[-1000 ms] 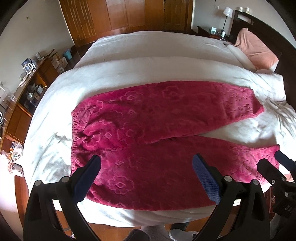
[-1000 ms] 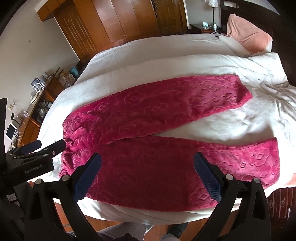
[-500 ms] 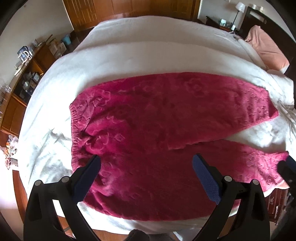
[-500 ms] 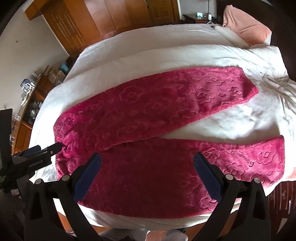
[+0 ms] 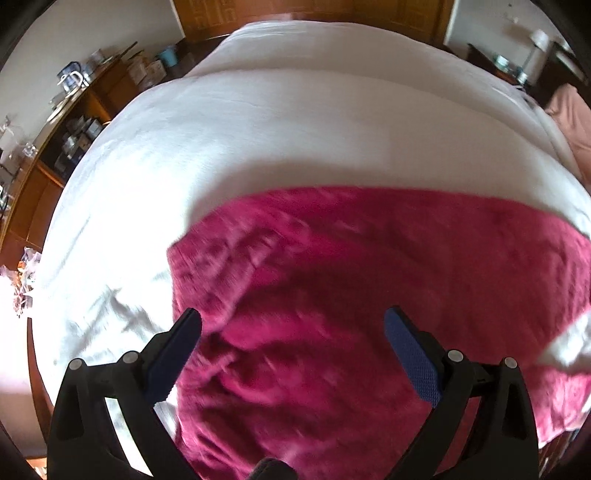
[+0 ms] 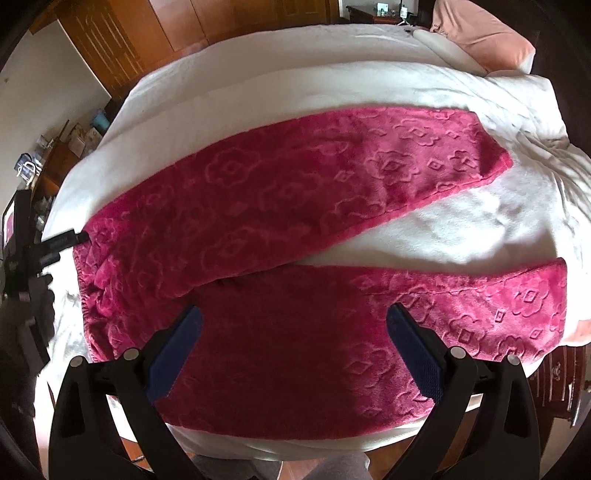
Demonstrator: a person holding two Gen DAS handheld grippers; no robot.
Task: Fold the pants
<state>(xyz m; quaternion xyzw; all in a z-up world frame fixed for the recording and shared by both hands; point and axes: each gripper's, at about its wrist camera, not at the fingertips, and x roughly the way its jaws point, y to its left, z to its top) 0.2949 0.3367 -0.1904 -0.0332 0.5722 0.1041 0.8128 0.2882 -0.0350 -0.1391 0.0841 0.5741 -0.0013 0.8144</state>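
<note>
Magenta fleece pants [image 6: 280, 229] lie spread flat on the white bed [image 6: 461, 236], legs splayed in a V. Waistband sits at the left end, cuffs at the right. Far leg runs up and right toward a pink pillow [image 6: 484, 33]; near leg runs along the bed's near edge, its cuff close to the right corner. Embossed flower and diamond pattern shows over the fabric.

Right tool [image 6: 293, 349] hovers over the near leg around the crotch and thigh, jaws spread wide, nothing between them. Its blue pads [image 6: 415, 354] sit above the fabric; contact cannot be confirmed.

Left tool [image 5: 291, 350] is spread wide too, nothing gripped. Left wrist view is motion-blurred and close over the pants [image 5: 369, 295] at the waistband end. Left finger pad [image 5: 173, 356] is right at the waistband edge where the fabric meets the white bed cover [image 5: 295, 122]; touching or not cannot be told through the blur. From the right wrist view the left tool [image 6: 64, 240] appears at the far left, its tip just beside the far waistband corner.

Wooden wardrobe doors [image 6: 177, 29] stand behind the bed. A wooden shelf unit [image 5: 62, 147] with clutter and a kettle stands on the left. A lamp [image 5: 535, 48] sits on a nightstand at upper right in the left view.
</note>
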